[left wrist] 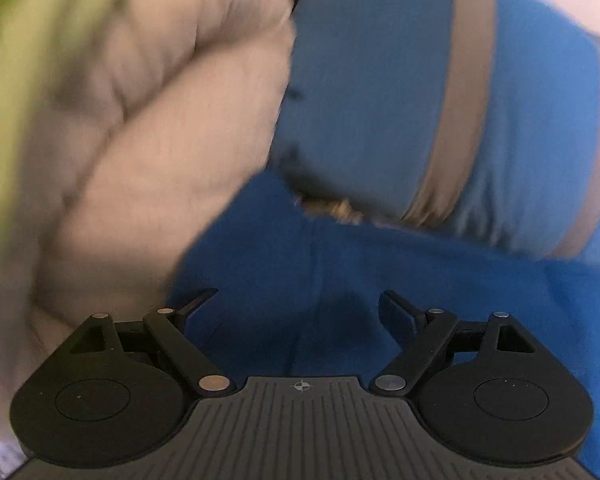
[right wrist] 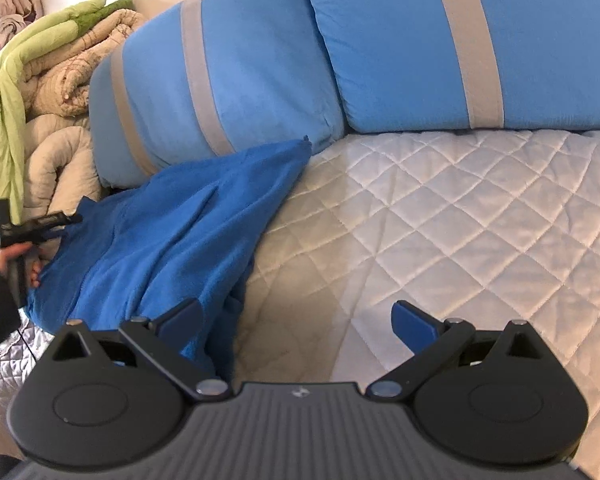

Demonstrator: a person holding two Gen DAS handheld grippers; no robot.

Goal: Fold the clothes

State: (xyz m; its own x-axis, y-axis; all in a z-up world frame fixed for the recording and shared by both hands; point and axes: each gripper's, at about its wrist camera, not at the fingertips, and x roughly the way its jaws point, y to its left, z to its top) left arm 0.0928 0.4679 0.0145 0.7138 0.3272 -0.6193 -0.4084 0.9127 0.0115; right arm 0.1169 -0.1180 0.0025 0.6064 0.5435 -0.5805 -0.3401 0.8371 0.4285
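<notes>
With both grippers (left wrist: 300, 304) (right wrist: 296, 320) released over the fleece (right wrist: 172, 232), I'd pinch its near edge evenly.

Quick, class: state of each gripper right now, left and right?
Left gripper: jaws open, holding nothing, above the blue garment.
Right gripper: jaws open, holding nothing, at the garment's edge.
</notes>
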